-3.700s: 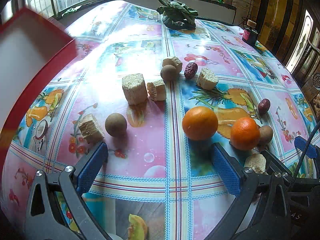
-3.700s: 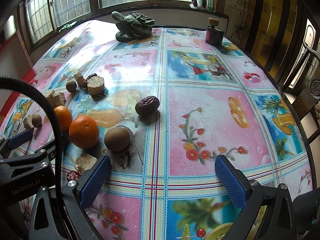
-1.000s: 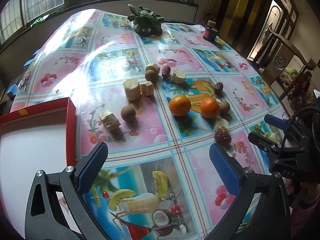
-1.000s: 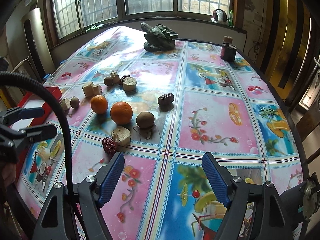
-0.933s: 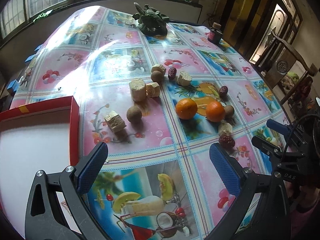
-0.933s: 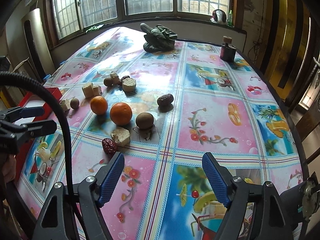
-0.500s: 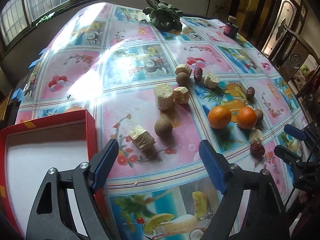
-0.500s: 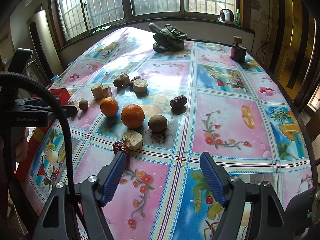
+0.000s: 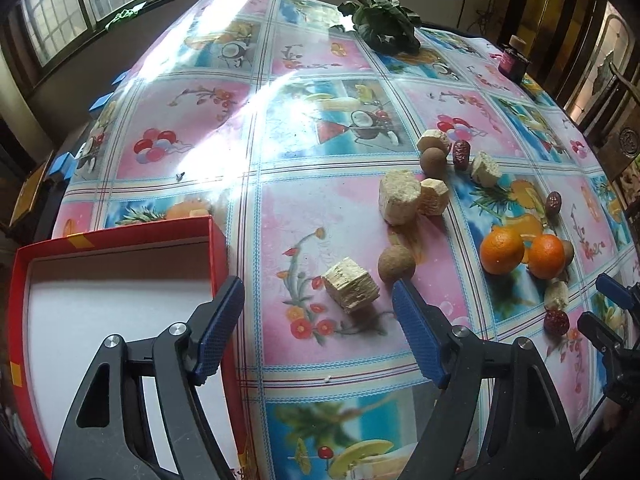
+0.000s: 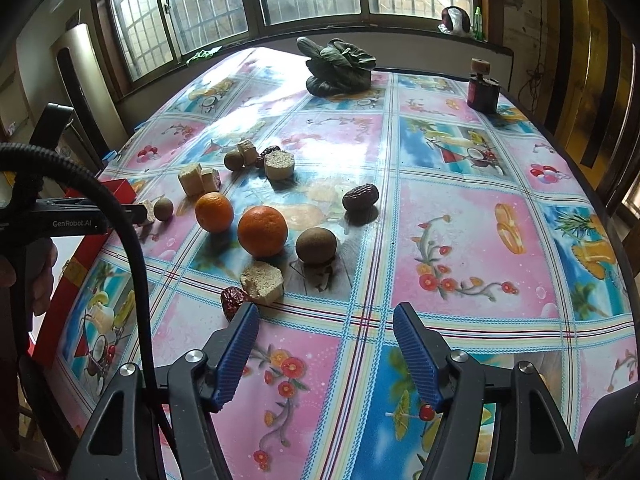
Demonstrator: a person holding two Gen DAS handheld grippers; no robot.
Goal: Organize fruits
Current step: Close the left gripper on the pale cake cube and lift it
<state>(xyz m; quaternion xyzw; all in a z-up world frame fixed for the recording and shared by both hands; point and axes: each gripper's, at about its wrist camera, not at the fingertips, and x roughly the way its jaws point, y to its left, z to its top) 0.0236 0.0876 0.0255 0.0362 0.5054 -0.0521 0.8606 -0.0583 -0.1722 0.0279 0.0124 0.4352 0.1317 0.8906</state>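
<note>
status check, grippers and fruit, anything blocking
Left gripper and right gripper open, empty, jaws just closing in. Pale fruit chunk ahead of left; red box empty. Nothing in the way.

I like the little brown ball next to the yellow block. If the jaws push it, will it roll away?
Probably, yes. The brown round fruit looks ball-shaped with no flat side, and the tablecloth looks glossy, so a nudge would likely send it rolling. The pale block beside it has flat faces and would probably just slide.
</note>
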